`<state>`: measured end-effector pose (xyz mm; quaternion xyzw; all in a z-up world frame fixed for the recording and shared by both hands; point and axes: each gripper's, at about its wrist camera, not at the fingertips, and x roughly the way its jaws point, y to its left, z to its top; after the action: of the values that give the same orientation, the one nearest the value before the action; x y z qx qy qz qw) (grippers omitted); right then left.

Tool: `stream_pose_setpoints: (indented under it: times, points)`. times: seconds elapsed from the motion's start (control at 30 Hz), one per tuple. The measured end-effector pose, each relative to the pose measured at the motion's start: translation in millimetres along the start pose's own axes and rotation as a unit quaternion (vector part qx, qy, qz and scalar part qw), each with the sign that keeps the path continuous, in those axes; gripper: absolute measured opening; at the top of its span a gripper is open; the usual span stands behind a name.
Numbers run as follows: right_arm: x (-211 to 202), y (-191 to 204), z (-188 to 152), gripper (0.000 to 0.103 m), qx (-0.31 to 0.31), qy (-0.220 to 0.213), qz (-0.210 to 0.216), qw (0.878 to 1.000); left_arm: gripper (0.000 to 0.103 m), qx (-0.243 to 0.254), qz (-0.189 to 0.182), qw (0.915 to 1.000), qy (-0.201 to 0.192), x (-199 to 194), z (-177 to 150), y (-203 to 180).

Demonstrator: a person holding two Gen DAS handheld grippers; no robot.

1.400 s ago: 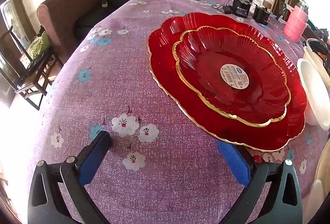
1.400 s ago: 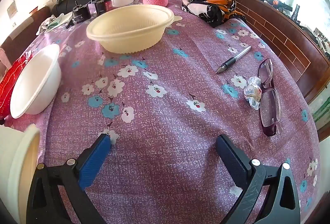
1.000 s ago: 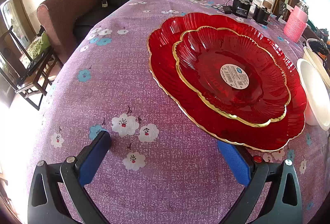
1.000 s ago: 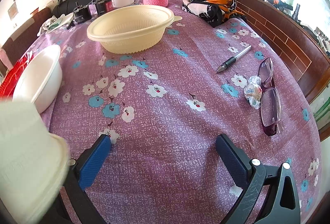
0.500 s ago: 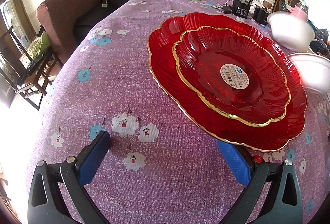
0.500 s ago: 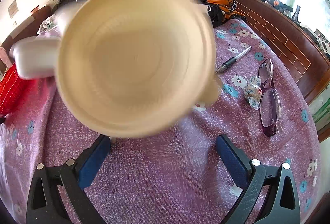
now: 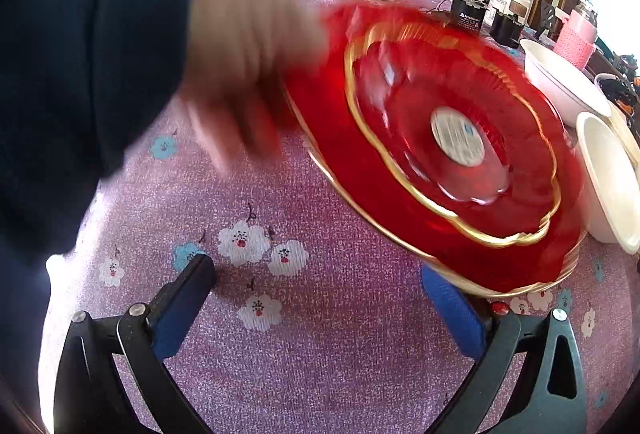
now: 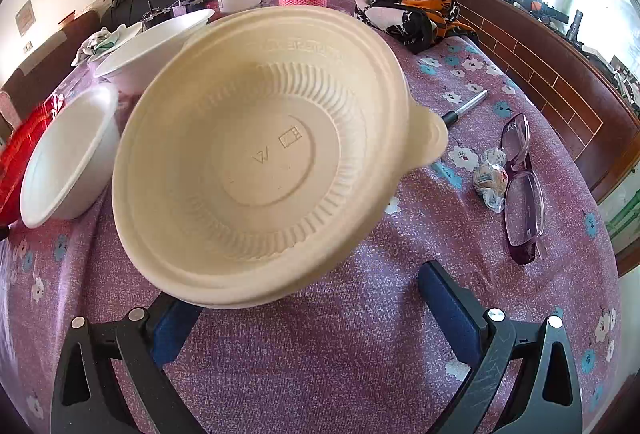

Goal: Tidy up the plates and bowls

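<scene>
Since half a second ago, a bare hand [image 7: 248, 46] in a dark sleeve [image 7: 80, 66] has come into the left wrist view and is at the left rim of the large red plate [image 7: 352, 170], which is now motion-blurred along with the smaller red plate [image 7: 452, 138] nested on it; before, both lay sharp and still. In the right wrist view the cream bowl [image 8: 256, 154], earlier a blur close to the lens, now reads sharp, tilted with its opening toward the camera.

The left gripper [image 7: 320, 298] stands wide open with nothing between its blue pads, low over the purple flowered tablecloth [image 7: 320, 354] near the table's near edge. The red plates lie just ahead and to the right; their near rim overlaps the right finger's tip in view, though contact cannot be told. Two white bowls [image 7: 608, 178] sit beyond the plates toward the table's right edge.

The right gripper [image 8: 304, 306] is also spread open and empty. The cream bowl's lower rim hides its left fingertip in view. A pen [image 8: 466, 110] and glasses [image 8: 520, 190] lie toward the right edge.
</scene>
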<state>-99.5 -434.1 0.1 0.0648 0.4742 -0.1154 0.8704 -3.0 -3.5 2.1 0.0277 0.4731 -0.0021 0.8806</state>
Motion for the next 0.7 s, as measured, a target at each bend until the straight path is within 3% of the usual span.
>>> stream_pose_setpoints:
  times: [0.07,0.13,0.2,0.33,0.37,0.43,0.6,0.7]
  points:
    - [0,0,0,0.102,0.0,0.0,0.0,1.0,0.103,0.023,0.044,0.9987,-0.013,-6,-3,-11]
    - [0,0,0,0.102,0.0,0.0,0.0,1.0,0.103,0.038,0.063,0.9971,-0.019,-8,-5,-18]
    - [0,0,0,0.102,0.0,0.0,0.0,1.0,0.103,0.033,0.056,0.9977,-0.017,-8,-5,-14]
    - [0,0,0,0.102,0.0,0.0,0.0,1.0,0.103,-0.027,-0.026,0.9993,0.001,0,-3,15]
    - [0,0,0,0.102,0.0,0.0,0.0,1.0,0.103,-0.022,-0.019,0.9996,-0.001,-1,-4,15]
    - [0,0,0,0.102,0.0,0.0,0.0,1.0,0.103,0.017,0.036,0.9992,-0.008,-7,0,5]
    - [0,0,0,0.102,0.0,0.0,0.0,1.0,0.103,-0.002,0.007,0.9999,0.01,-2,-6,10]
    - [0,0,0,0.102,0.0,0.0,0.0,1.0,0.103,0.002,0.013,0.9998,0.014,-3,-1,4]
